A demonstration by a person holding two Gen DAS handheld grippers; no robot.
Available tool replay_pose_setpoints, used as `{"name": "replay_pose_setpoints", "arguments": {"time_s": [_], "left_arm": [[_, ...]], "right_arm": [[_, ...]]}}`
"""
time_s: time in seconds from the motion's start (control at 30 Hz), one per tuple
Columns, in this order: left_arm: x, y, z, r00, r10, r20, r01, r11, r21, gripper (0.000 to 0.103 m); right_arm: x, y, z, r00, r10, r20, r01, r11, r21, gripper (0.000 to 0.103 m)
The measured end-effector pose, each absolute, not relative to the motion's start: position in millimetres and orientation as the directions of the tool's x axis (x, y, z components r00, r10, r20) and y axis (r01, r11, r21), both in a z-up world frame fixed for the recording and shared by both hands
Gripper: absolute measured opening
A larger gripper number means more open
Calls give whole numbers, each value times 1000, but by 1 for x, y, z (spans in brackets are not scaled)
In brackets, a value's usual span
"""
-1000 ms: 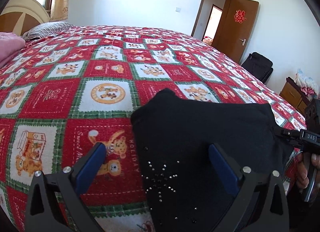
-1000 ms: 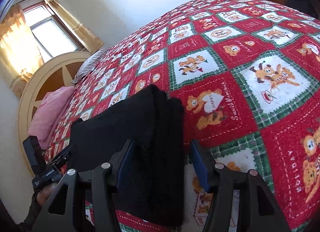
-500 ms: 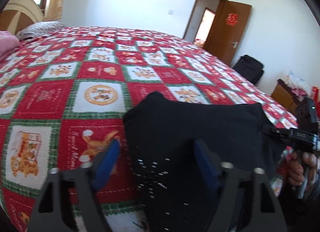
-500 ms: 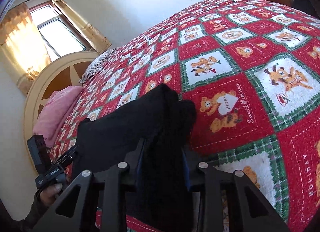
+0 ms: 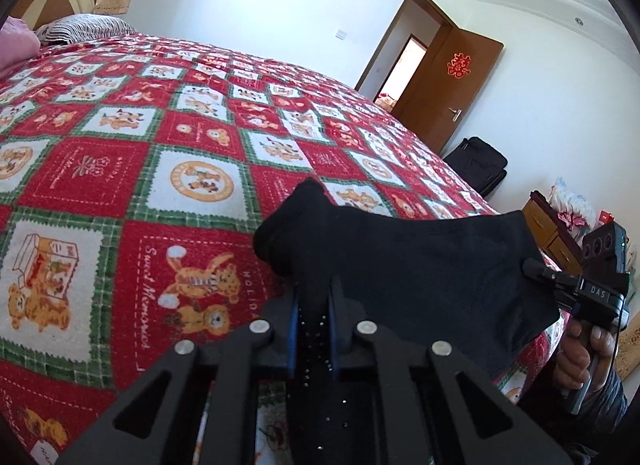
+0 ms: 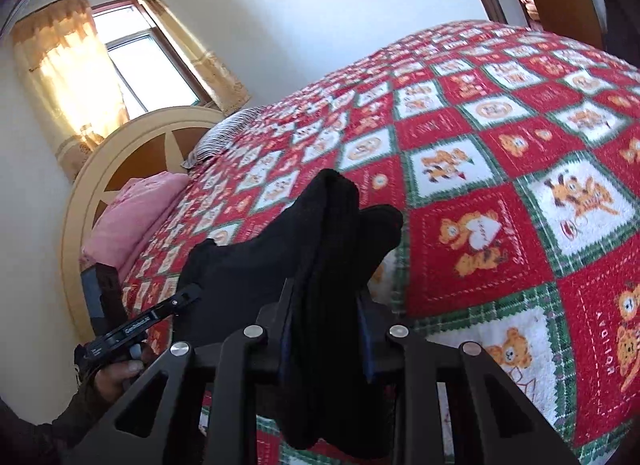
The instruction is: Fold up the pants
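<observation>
Both claws have just been closing: the left claw is pinching the soft black knit pants at one near corner, the right claw at the other. The pants hang limp above the red-and-green teddy-bear patchwork bedspread; light and floppy, so edge grips look best.

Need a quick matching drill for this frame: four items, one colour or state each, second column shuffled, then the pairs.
Items:
1. left tongs
2. pants
3. door
4. bedspread

States:
A. red and white squares with bears
B. standing open
C. shut on black cloth
D. black, bunched, held at two ends

Pairs: 1-C, 2-D, 3-B, 4-A. The right tongs clamp the pants' other end.
</observation>
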State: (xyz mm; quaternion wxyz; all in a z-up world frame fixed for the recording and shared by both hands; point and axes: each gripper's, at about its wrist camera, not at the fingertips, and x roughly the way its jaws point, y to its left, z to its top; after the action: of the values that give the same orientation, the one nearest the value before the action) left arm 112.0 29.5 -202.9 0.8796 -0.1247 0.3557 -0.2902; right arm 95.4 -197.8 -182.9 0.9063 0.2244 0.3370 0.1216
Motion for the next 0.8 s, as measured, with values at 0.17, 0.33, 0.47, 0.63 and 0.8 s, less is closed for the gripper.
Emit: {"name": "replay_pose_setpoints", "arguments": {"time_s": [0.17,0.33,0.47,0.63,0.8], "left_arm": [[109,43,-188,601,-620,-505,415,782,-466,11],[113,70,-175,664,-569,-485,360,812,-459,11],[116,102,-170,726,-489,-484,280,853,-441,11],[122,150,-164,791,-380,-479,168,888,-428,11],[130,198,-164,842,-254,-477,47,914,-403,11]], "right_arm": [[97,-184,-165,746,383,-545,-110,878,466,27],[119,-167,-154,729,414,-545,-157,877,455,27],[158,-142,-152,697,462,-548,-211,863,459,27],[213,-84,-152,648,522,-555,-303,845,441,27],[258,-24,-159,611,575,-544,-377,815,440,26]]}}
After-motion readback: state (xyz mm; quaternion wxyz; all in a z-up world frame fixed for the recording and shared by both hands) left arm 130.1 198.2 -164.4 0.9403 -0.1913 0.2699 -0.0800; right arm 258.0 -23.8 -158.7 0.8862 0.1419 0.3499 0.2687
